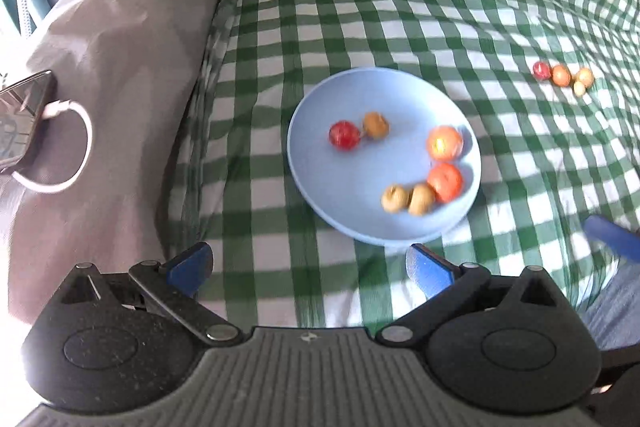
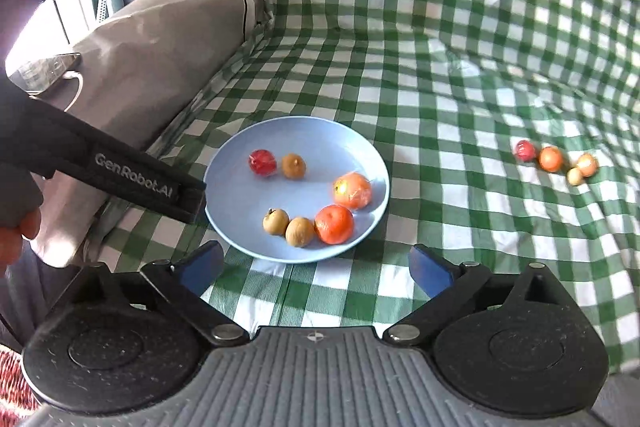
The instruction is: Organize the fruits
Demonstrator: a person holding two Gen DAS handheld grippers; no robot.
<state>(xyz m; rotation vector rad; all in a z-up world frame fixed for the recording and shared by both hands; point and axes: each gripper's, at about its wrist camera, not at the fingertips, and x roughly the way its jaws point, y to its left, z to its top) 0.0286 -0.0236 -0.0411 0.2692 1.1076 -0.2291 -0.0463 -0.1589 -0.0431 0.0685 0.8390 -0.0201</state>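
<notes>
A light blue plate (image 1: 320, 163) (image 2: 236, 195) lies on the green checked cloth. It holds a red fruit (image 1: 343, 135) (image 2: 263, 162), two orange fruits (image 1: 445, 182) (image 2: 334, 223), one wrapped in film (image 2: 352, 190), and three small brown fruits (image 1: 395, 199) (image 2: 276, 221). Several small loose fruits (image 1: 562, 75) (image 2: 551, 159) lie on the cloth at the right. My left gripper (image 1: 308, 269) is open and empty just in front of the plate. My right gripper (image 2: 316, 273) is open and empty, also just in front of the plate.
A grey cushion (image 1: 120, 59) (image 2: 160, 43) stands at the left with a phone and white cable (image 1: 28, 119) on it. The left gripper's black body (image 2: 120, 175) reaches in from the left near the plate. The cloth rises up a backrest behind.
</notes>
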